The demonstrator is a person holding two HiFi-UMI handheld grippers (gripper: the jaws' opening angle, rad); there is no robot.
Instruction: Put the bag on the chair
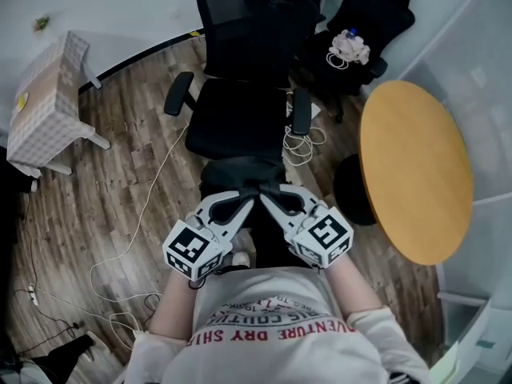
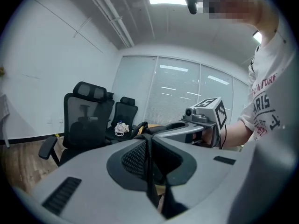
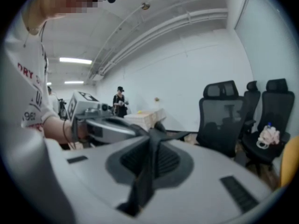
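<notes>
Soft, floppy-looking bag [image 1: 242,171] hangs just short of the chair [image 1: 232,122], left gripper [image 1: 243,199] and right gripper [image 1: 270,199] jaws each clamped on a strap [image 2: 148,168], probably the best hold.

The bag [image 1: 244,170] in the middle of the head view looks to me like black matt cloth, and its strap [image 2: 149,171] is a flat woven band. The left gripper [image 1: 246,194] and the right gripper [image 1: 270,194] are smooth matt grey plastic, with black finely textured pads [image 3: 168,160]. The chair [image 1: 236,122] above has a black mesh back and a cloth seat. The floor [image 1: 120,174] is grained wood planks. The round table [image 1: 416,166] at the right has a smooth wood top with little shine.
</notes>
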